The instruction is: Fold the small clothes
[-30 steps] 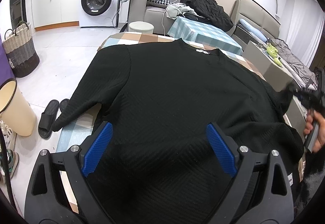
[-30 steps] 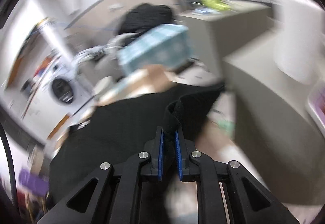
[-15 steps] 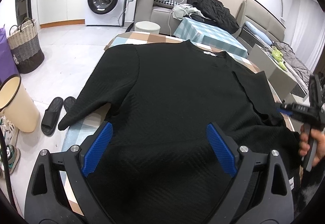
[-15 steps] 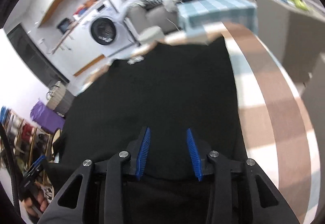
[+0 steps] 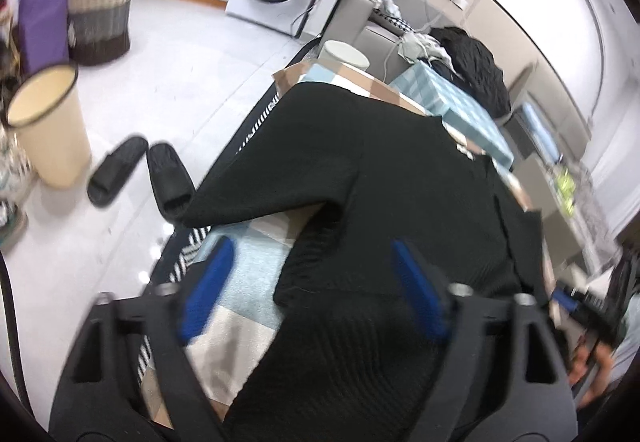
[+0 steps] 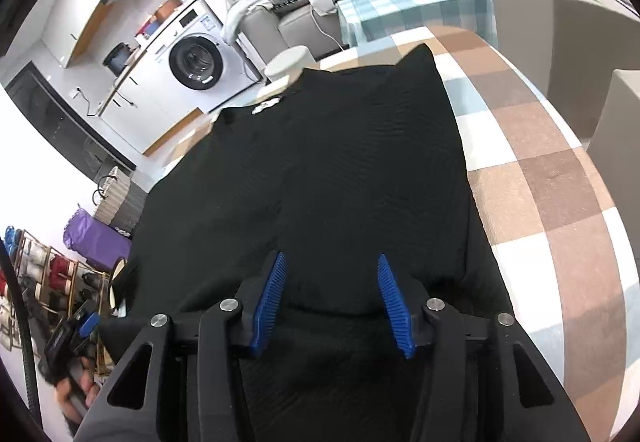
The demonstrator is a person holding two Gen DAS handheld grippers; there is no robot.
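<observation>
- While your black top [image 6: 320,169] lies flat on the checked table [image 6: 560,177], its right sleeve is folded over its body.
- Your left claw [image 5: 316,290] is closing over the top's left edge, not pinching it.
- Your right claw [image 6: 328,302] is opening above the top, holding nothing.

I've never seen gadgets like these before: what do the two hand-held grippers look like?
Both match: the left gripper and right gripper are black plastic frames with triangular cut-outs and silver screws. Each has two fingers lined with ribbed blue pads.
</observation>
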